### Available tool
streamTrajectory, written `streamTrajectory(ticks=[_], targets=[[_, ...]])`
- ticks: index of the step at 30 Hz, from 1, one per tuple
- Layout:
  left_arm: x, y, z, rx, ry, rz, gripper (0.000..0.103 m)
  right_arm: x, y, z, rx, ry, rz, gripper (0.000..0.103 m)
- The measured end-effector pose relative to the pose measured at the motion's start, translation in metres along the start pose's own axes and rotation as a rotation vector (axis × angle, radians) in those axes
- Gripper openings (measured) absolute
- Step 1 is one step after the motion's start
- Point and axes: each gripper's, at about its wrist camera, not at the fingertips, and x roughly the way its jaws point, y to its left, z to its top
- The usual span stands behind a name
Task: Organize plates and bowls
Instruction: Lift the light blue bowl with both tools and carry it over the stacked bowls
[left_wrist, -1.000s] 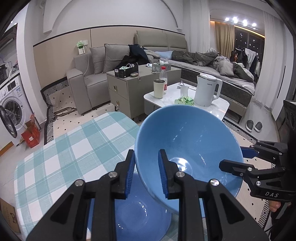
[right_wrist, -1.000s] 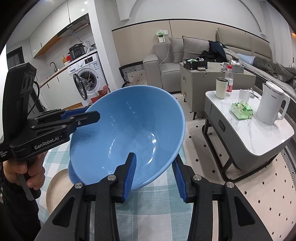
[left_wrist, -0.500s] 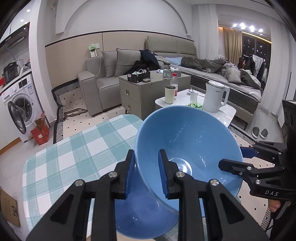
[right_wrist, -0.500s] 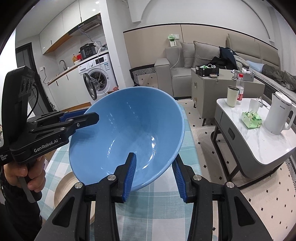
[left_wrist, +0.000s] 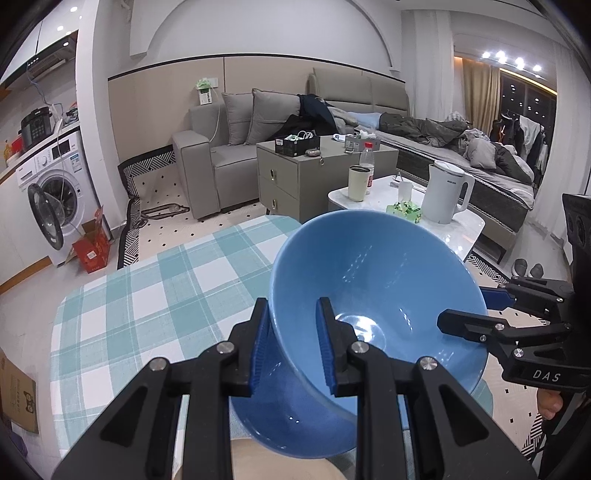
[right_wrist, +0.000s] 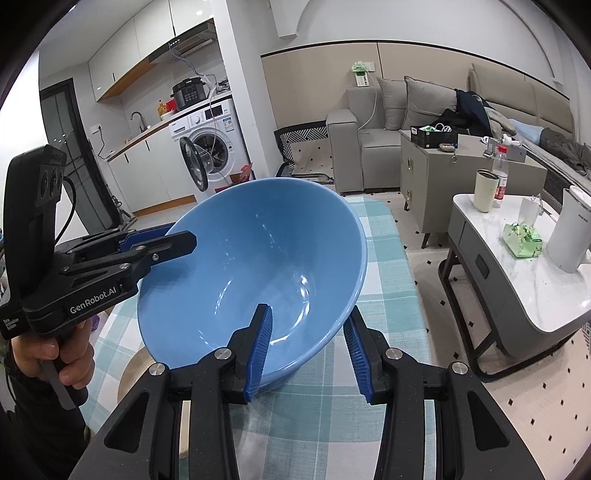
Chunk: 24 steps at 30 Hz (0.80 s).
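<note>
Checked cloth table (left_wrist: 155, 295), glossy round blue bowl (left_wrist: 373, 280) pinched by left gripper (left_wrist: 291, 347) and right gripper (right_wrist: 306, 347)

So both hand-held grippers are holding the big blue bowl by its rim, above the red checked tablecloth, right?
Not quite: the tablecloth is teal and white checked, not red, as the left wrist view shows. The rest stands: the left hand-held gripper and the right hand-held gripper each grip the rim of the big blue bowl, held tilted above that cloth.
</note>
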Motion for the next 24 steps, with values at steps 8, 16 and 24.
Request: streamTrajectory(ticks=[8, 16, 24], targets=[[0.001, 0.016, -0.015, -0.035, 0.018, 0.012, 0.024, 0.018, 0.012, -0.003, -0.009, 0.036, 0.026, 0.042], [0.008, 0.03, -0.031, -0.064, 0.045, 0.029, 0.024, 0.044, 0.018, -0.011, -0.012, 0.083, 0.05, 0.042], [0.02, 0.038, -0.046, -0.078, 0.08, 0.036, 0.024, 0.065, 0.022, -0.019, -0.019, 0.122, 0.062, 0.042]])
